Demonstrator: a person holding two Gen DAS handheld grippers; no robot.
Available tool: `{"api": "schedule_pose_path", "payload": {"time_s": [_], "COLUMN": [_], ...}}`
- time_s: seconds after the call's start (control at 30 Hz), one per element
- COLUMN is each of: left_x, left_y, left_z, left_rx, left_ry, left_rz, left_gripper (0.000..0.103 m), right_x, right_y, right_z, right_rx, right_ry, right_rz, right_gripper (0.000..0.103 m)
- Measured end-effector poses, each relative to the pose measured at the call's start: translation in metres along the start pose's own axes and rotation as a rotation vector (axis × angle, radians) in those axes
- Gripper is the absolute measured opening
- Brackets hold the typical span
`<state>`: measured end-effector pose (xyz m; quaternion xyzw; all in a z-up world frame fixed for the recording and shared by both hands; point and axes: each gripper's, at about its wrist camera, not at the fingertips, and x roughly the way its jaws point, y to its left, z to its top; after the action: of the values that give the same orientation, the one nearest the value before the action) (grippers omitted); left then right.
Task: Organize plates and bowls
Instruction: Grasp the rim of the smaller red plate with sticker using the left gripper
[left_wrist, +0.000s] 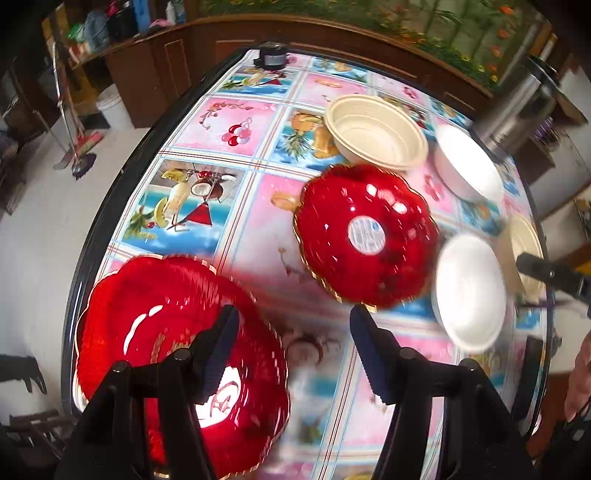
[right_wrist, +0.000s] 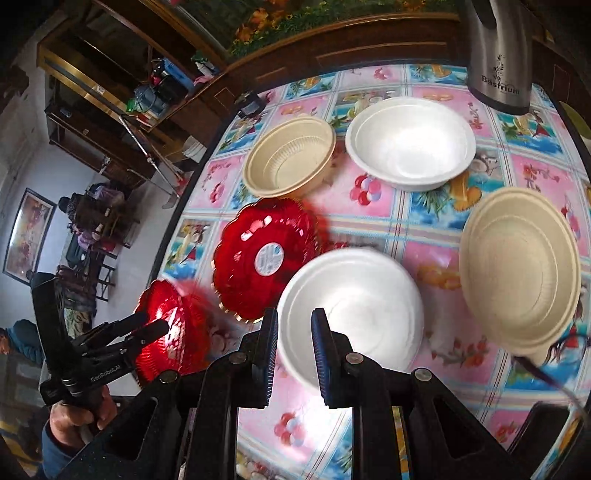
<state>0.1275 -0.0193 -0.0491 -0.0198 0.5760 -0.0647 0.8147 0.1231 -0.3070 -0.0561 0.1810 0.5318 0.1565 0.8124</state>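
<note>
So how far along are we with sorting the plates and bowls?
Nothing looks stacked yet: both red plates, two white bowls and two beige bowls all sit apart. Left gripper is open by the near red plate; right gripper is open and empty by the near white bowl. All grouping remains.

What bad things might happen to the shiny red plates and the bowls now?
1. The near red plate lies at the table's edge; a bump from the left gripper, jaws open over it, might slide it off.
2. The right gripper hovers by the white bowl; pushing could knock it into the cream bowl.
</note>
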Motion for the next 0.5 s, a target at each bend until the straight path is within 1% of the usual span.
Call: {"api": "schedule_pose_path", "payload": {"time_s": [0.07,0.1,0.13,0.2,0.33,0.5], "left_x": [0.007,0.009,0.013,0.021,0.037,0.058], "left_y": [0.001,0.001,0.002,0.002,0.001,0.005], "left_z": [0.01,0.013,0.018,0.027,0.045,0.061], "left_rx": [-0.016,-0.022,-0.024,-0.031,-0.045,-0.07], "left_ry": [0.01,0.009,0.015,0.034,0.058,0.091], "left_rz": [0.005,0.008,0.003,-0.002,-0.008,0.003], "left_gripper": [0.071,0.073,0.075,0.076,0.076,0.076], "right_x": [0.008,0.011,0.015,0.022,0.039,0.063], "right_y": [-0.003,-0.005,-0.006,-0.008,-0.006,-0.01], "right_z": [0.011,0.015,0.021,0.028,0.043,0.056], "right_rx": [-0.002,-0.001,0.0,-0.004,-0.038,-0.032], "right_ry": [0.01,0.013,0.017,0.019,0.031,0.066], "right_rz": [-0.017,-0.018,-0.02,-0.029,-0.039,-0.042], "right_gripper": [0.021,0.026,0.035,0.044,0.044,0.044]}}
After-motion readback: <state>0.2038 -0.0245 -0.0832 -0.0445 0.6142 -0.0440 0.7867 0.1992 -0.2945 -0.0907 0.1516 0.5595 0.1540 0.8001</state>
